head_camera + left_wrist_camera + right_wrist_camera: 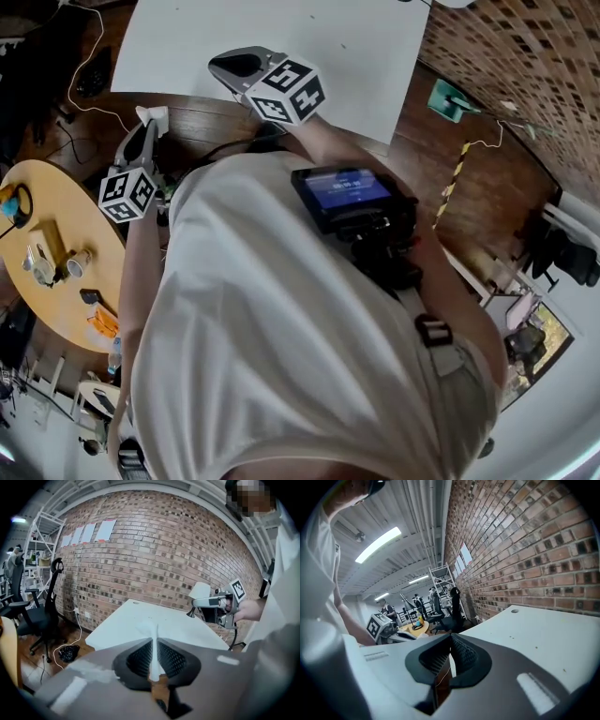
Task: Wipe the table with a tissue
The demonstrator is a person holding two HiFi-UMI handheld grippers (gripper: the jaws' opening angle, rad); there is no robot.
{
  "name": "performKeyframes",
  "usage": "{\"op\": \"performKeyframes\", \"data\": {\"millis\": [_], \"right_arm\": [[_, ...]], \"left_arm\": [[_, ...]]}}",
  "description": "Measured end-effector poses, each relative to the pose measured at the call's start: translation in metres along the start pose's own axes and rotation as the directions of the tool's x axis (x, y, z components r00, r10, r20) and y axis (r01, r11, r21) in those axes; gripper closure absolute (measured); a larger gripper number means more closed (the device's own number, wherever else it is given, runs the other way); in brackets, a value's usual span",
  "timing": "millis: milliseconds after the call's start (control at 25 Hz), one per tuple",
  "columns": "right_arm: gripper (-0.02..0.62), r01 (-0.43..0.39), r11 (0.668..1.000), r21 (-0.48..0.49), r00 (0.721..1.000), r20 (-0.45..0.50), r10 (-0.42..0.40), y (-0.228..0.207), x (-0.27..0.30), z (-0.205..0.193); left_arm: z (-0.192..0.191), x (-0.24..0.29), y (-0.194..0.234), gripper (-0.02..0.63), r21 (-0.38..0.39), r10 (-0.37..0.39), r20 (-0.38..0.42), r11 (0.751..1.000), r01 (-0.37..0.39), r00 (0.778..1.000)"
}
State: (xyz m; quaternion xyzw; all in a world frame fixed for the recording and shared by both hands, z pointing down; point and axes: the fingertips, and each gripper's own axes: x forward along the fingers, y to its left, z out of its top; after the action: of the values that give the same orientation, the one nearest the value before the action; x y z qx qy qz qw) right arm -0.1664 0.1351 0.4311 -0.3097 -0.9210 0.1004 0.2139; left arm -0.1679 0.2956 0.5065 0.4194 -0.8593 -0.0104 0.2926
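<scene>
Closest in, the screen strapped to your chest sits just behind both tools. Your left gripper has its jaws clenched on the tissue, a thin white strip pinched upright between the pads with its crumpled top poking out past the tips. So that is where the task's thing is: in your left tool and off any surface. Your right gripper has its jaws pressed almost together, with only a slit between them, and I make out nothing held there.

Beyond the jaws lies the white desk. From the head view your right tool is above its near edge, while your left hangs beside it, over the wooden floor. The tissue is not touching the top.

I judge the task barely started: you have the tissue gripped, which is the first step done, but no wiping shows and the whole top is left to cover. Its surface looks mostly plain, with a few small specks in the right gripper view.

Farther off stand an office chair and the brick wall behind the desk
</scene>
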Motion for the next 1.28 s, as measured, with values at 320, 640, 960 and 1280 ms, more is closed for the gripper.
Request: {"op": "performKeyframes", "data": {"millis": [320,640,960,1280], "right_arm": [[0.588,0.105,0.992,0.067,0.993,0.04,-0.108,-0.042,-0.013,0.005],[0.588,0.22,0.969,0.115,0.973,0.038,-0.226,-0.082,0.008,0.017],[0.588,0.314,0.94,0.134,0.946,0.041,-0.322,-0.111,0.006,0.039],[0.588,0.434,0.879,0.197,0.895,0.019,-0.446,-0.128,0.008,0.034]], "left_arm": [[0.031,0.044,0.001,0.578,0.022,-0.115,-0.015,0.993,0.115,0.993],[0.06,0.116,0.012,0.578,0.062,-0.292,-0.093,0.953,0.298,0.952],[0.093,0.161,0.026,0.578,0.076,-0.35,-0.127,0.93,0.361,0.928],[0.093,0.203,0.065,0.578,0.071,-0.358,-0.2,0.923,0.378,0.912]]}}
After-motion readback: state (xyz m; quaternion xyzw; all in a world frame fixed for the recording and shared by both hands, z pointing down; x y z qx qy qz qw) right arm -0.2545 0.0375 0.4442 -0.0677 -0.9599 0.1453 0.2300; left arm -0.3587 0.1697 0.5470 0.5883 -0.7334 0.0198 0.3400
